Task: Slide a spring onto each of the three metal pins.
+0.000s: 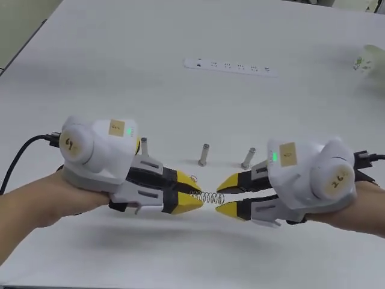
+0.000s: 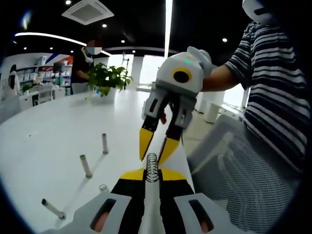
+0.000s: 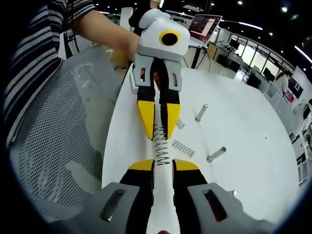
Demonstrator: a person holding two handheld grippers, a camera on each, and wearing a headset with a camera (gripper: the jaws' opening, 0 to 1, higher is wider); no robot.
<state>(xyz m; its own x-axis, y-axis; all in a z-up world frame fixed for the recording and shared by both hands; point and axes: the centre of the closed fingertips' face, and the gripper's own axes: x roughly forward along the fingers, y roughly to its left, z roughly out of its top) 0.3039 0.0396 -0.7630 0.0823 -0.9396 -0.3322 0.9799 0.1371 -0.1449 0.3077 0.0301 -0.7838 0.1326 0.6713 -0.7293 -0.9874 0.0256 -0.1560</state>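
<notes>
The fingers (image 1: 180,201) of the left gripper (image 1: 195,195) are pressed together on one end of a spring (image 1: 209,197) above the worktop (image 1: 180,108) in the head view. The right gripper (image 1: 219,197) has its fingers spread round the free end, with the three metal pins (image 1: 204,154) beyond. In the left gripper view the coil juts from the closed tips (light, bendy and apt to flick away, I judge). The right gripper view shows two more springs (image 3: 183,147) lying near the pins; a firm pinch across a few end coils looks safest, leaving the bore free.
</notes>
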